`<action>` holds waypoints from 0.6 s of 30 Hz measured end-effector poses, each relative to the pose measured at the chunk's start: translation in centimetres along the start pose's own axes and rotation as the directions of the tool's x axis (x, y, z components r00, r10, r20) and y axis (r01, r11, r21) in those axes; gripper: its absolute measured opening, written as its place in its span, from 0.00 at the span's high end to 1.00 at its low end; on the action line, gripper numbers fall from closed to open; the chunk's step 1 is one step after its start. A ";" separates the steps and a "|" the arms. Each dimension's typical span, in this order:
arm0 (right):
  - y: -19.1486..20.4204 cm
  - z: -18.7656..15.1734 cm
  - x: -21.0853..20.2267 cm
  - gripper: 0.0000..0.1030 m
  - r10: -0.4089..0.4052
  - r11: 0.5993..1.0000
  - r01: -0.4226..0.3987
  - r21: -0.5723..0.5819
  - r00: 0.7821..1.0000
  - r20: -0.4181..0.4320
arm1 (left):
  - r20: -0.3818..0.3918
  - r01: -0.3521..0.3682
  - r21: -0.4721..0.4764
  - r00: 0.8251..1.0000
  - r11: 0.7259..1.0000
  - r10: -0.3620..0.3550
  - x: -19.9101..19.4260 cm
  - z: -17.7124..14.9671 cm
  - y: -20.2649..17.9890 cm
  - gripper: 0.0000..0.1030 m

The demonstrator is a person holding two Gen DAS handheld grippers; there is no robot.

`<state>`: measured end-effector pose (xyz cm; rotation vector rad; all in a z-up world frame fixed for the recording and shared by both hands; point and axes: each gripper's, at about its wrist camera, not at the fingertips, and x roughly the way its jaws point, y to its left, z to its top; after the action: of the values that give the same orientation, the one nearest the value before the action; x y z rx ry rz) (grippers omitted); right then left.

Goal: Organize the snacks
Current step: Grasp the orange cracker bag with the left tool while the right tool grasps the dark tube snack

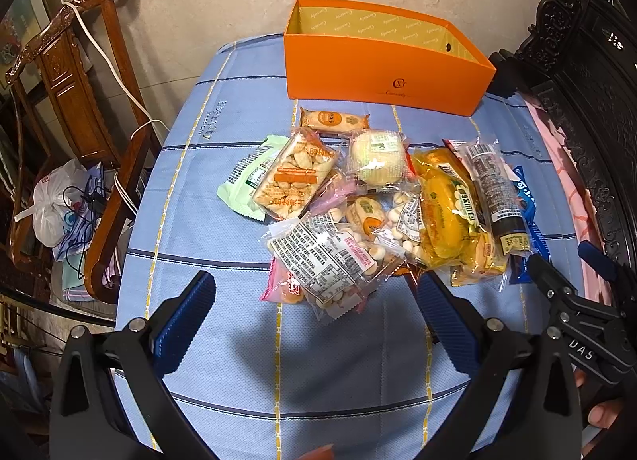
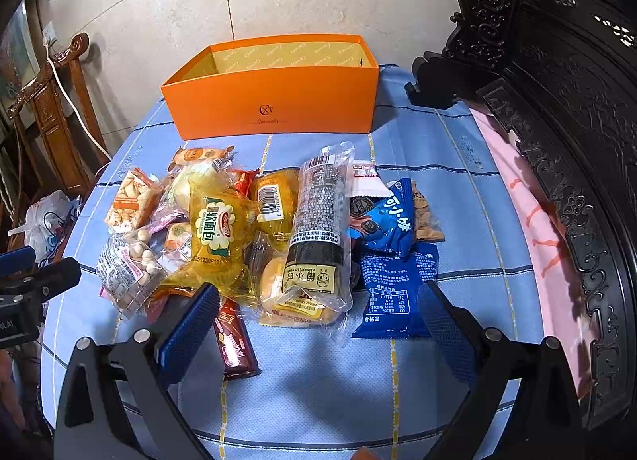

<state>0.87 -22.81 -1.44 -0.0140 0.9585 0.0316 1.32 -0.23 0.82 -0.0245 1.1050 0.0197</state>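
- Over a dozen snack packets (image 2: pixel 254 233) lie heaped mid-table, overlapping; an exact count is not possible.
- One orange box (image 2: pixel 274 102) stands just beyond the heap, open-topped, nothing visible inside.
- Two blue packets (image 2: pixel 398 285) sit at the heap's right; one dark bar (image 2: pixel 235 340) lies nearest the right gripper.
- Left gripper (image 1: pixel 314 316) hovers with jaws spread wide, holding nothing, before the label-up packet (image 1: pixel 322 261).
- Right gripper (image 2: pixel 318 320) is likewise spread and empty.
- Risk, as I judge it: slick overlapping wrappers could make a pinch snag two packets or slide off, scattering the heap across the blue cloth (image 2: pixel 477 221).
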 end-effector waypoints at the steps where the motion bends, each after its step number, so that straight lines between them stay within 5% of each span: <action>1: -0.1 0.0 0.0 0.03 -0.002 1.000 0.002 0.001 1.000 -0.001 | -0.002 0.000 -0.001 1.000 1.000 0.000 0.1 0.0 0.0 0.04; 18: -3.2 1.4 2.5 0.03 -0.032 0.998 0.033 0.050 0.999 -0.023 | 0.010 0.058 0.028 0.998 0.998 -0.058 4.2 2.9 2.8 0.04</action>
<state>3.52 -25.92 -2.68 0.0167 0.9810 -0.0230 5.74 2.63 -1.62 -0.0313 1.0934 -0.0477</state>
